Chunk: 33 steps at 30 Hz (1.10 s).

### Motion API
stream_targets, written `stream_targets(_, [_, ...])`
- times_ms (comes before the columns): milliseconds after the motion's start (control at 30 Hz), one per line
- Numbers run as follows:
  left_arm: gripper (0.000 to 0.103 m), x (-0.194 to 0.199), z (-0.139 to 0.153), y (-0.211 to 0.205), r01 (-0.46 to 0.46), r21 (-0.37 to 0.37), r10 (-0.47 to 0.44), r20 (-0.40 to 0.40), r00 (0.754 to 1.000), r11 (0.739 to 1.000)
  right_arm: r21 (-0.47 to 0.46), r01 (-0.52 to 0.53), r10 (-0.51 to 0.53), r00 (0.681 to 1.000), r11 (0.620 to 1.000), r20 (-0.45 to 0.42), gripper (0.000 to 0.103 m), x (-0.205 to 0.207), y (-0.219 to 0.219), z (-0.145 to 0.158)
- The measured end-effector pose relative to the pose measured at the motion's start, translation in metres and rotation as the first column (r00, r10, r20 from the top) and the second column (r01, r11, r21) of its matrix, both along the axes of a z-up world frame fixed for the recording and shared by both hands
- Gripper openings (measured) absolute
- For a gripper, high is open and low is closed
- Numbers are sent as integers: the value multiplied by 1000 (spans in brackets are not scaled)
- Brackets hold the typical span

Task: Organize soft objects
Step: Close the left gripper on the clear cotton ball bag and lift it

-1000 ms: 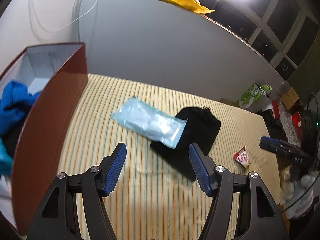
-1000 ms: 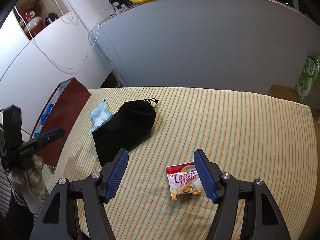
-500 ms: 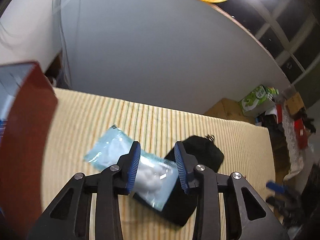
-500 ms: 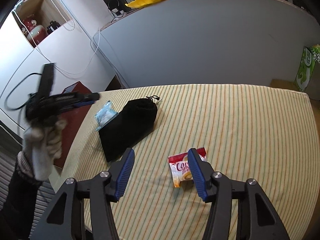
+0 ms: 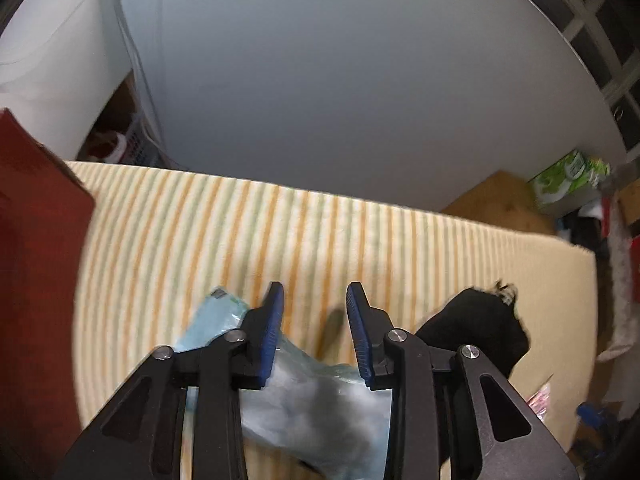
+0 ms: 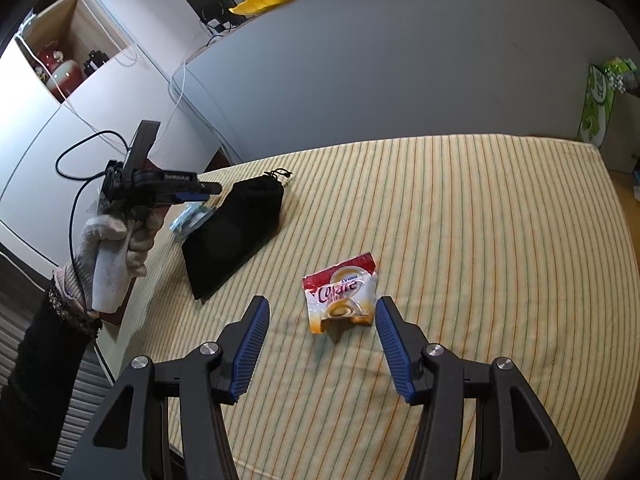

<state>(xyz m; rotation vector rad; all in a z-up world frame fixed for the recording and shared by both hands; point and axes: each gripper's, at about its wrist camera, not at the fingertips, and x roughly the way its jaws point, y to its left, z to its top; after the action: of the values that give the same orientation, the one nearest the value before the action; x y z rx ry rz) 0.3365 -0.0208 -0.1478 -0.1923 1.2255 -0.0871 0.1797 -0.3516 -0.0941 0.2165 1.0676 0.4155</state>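
The left gripper (image 5: 315, 308) pointed steeply down over the pale blue plastic packet (image 5: 320, 408), its jaws closing with the packet bunched between them — whether the pads pressed it I could not tell. The packet lay against the black drawstring pouch (image 6: 234, 232), near the striped cloth's (image 6: 480, 240) left edge, beside the red-brown box (image 5: 36, 280). The right gripper (image 6: 320, 322) hung with jaws apart, not touching the creamer sachet (image 6: 342, 292) between its fingertips. Right of the sachet the cloth lay bare to its far edge — ample room.
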Motion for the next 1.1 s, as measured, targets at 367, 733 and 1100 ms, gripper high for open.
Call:
stream_targets(367, [28, -61, 1, 29, 17, 13, -17, -15, 1000, 1000, 11, -39, 39, 999, 999, -5, 51, 2, 22, -4])
stream_targets(733, [33, -136, 17, 45, 42, 0, -42, 40, 998, 999, -36, -62, 62, 998, 997, 3, 51, -4, 37, -4])
stream_targets(1100, [78, -151, 56, 20, 383, 144, -398, 92, 913, 912, -16, -26, 25, 999, 1000, -43, 61, 10, 18, 0])
